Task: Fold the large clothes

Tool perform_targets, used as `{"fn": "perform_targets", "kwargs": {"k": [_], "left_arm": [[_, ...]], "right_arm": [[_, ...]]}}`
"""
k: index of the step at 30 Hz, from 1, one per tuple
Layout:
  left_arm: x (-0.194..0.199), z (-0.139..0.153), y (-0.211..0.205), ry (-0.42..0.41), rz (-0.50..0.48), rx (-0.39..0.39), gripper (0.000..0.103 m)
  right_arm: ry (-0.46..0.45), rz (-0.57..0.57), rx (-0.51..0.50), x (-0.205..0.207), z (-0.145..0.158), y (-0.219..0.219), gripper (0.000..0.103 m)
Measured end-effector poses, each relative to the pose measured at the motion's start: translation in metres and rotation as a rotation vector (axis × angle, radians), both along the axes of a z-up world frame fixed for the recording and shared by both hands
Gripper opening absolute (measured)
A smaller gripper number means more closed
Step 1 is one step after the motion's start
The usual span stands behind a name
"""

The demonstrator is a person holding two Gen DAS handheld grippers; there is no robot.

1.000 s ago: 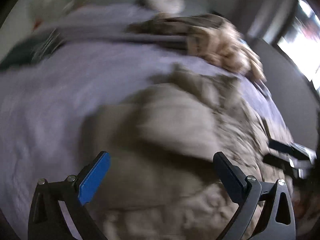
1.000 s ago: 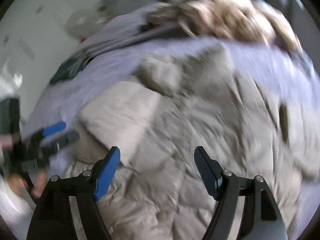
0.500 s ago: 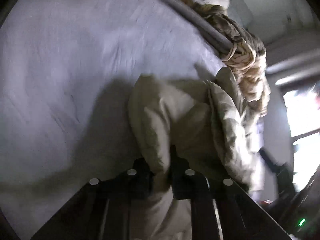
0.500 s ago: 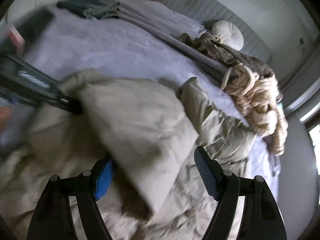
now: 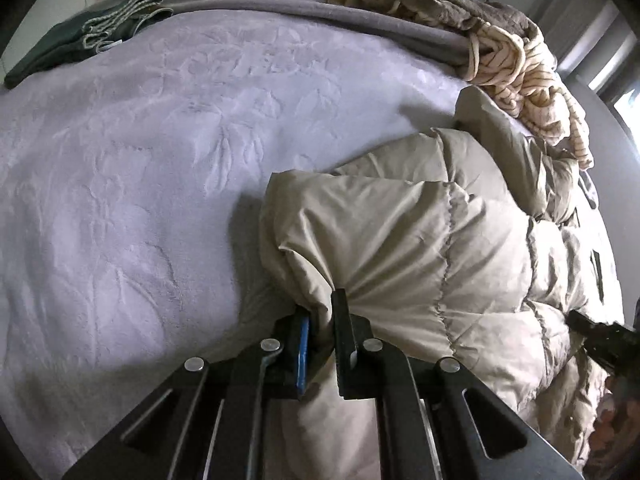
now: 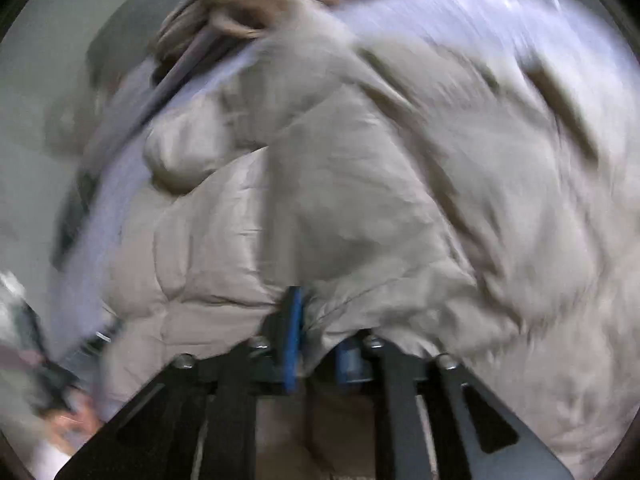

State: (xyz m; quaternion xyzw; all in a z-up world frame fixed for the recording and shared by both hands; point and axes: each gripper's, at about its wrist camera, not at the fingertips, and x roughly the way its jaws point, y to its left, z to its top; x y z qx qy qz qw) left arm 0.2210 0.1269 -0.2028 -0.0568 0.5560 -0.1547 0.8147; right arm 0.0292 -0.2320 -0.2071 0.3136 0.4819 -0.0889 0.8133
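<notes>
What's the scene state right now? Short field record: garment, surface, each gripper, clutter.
garment: beige puffer jacket, bunched in a heap, not yet folded flat
surface: lavender embossed bedspread
left gripper: shut on a pinch of jacket fabric at its near edge
right gripper: jaws have just been closing, jacket fabric gathered between them; view blurred
clutter: dark green garment at the far left, cream striped garment and brown garment piled at the far right

A bed (image 5: 132, 168) with a lilac embossed cover carries a beige puffer coat (image 5: 420, 240), a dark green garment (image 5: 68, 44) at its far left, and a cream and brown knit heap (image 5: 512, 52) at the far right.
</notes>
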Motion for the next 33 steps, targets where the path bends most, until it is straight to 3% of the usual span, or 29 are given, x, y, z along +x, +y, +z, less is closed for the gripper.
{"fn": "perform_targets", "kwargs": {"k": [2, 4, 7, 9, 12, 14, 18, 20, 25, 33], "left_arm": [[0.001, 0.003, 0.001, 0.002, 0.009, 0.015, 0.012], [0.000, 0.011, 0.006, -0.009, 0.024, 0.007, 0.012], [-0.002, 0.029, 0.017, -0.053, 0.057, -0.010, 0.012], [0.000, 0.039, 0.022, -0.083, 0.071, -0.025, 0.012], [0.002, 0.044, 0.019, -0.079, 0.037, -0.070, 0.012], [-0.002, 0.041, 0.004, -0.076, -0.026, -0.055, 0.012], [-0.009, 0.014, -0.022, -0.065, -0.103, 0.126, 0.012], [-0.007, 0.004, -0.025, -0.073, -0.102, 0.144, 0.012], [-0.002, -0.003, -0.028, -0.079, -0.084, 0.154, 0.012], [-0.020, 0.019, -0.024, -0.096, -0.043, 0.212, 0.012]], "right_arm": [[-0.037, -0.076, 0.136, -0.013, -0.003, -0.023, 0.026], [-0.080, -0.155, 0.243, -0.026, -0.002, -0.044, 0.043], [-0.115, -0.206, 0.301, -0.034, 0.004, -0.064, 0.049], [-0.097, -0.177, 0.291, -0.029, 0.007, -0.069, 0.048], [-0.051, -0.098, 0.234, -0.018, 0.011, -0.061, 0.011], [-0.045, -0.075, 0.205, -0.017, 0.016, -0.055, 0.010], [-0.028, -0.053, 0.134, -0.030, 0.020, -0.047, 0.009], [0.010, -0.059, 0.095, -0.035, 0.009, -0.047, 0.009], [-0.019, -0.077, 0.095, -0.048, -0.004, -0.055, 0.007], [0.029, -0.070, -0.069, -0.064, 0.025, -0.057, 0.012]]}}
